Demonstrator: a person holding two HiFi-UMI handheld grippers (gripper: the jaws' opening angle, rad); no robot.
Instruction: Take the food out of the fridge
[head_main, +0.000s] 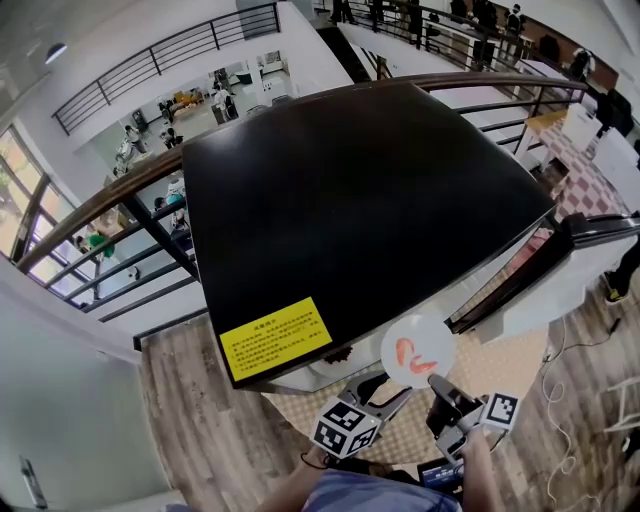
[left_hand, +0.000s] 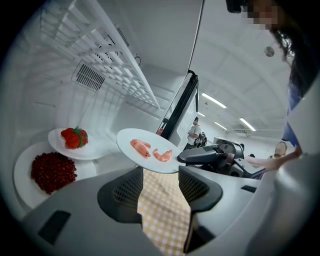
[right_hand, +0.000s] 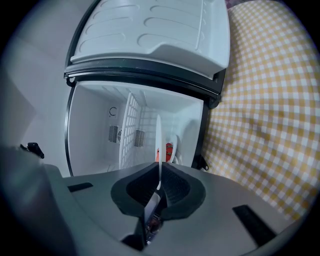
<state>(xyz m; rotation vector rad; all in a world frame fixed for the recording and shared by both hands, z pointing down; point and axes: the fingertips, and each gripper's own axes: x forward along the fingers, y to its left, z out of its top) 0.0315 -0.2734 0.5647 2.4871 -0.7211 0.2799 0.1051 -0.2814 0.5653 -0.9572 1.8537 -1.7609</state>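
Observation:
A white plate with two pink shrimp (head_main: 418, 352) hangs just outside the open fridge (head_main: 360, 190). My right gripper (head_main: 441, 384) is shut on its rim. In the right gripper view the plate (right_hand: 158, 142) shows edge-on between the closed jaws of the right gripper (right_hand: 159, 186). The left gripper view shows the shrimp plate (left_hand: 149, 149) with the right gripper (left_hand: 202, 156) clamped on its edge. My left gripper (left_hand: 160, 182) is open and empty, just below and in front of that plate. Inside the fridge stand a plate of strawberries (left_hand: 74, 139) and a plate of dark red berries (left_hand: 51, 172).
A yellow checked cloth (right_hand: 265, 125) covers the surface under the fridge. The fridge door (right_hand: 155, 30) stands swung open. A wire shelf (left_hand: 107, 65) runs across the fridge interior. A yellow label (head_main: 278, 338) is on the black fridge top. Railings and people are far behind.

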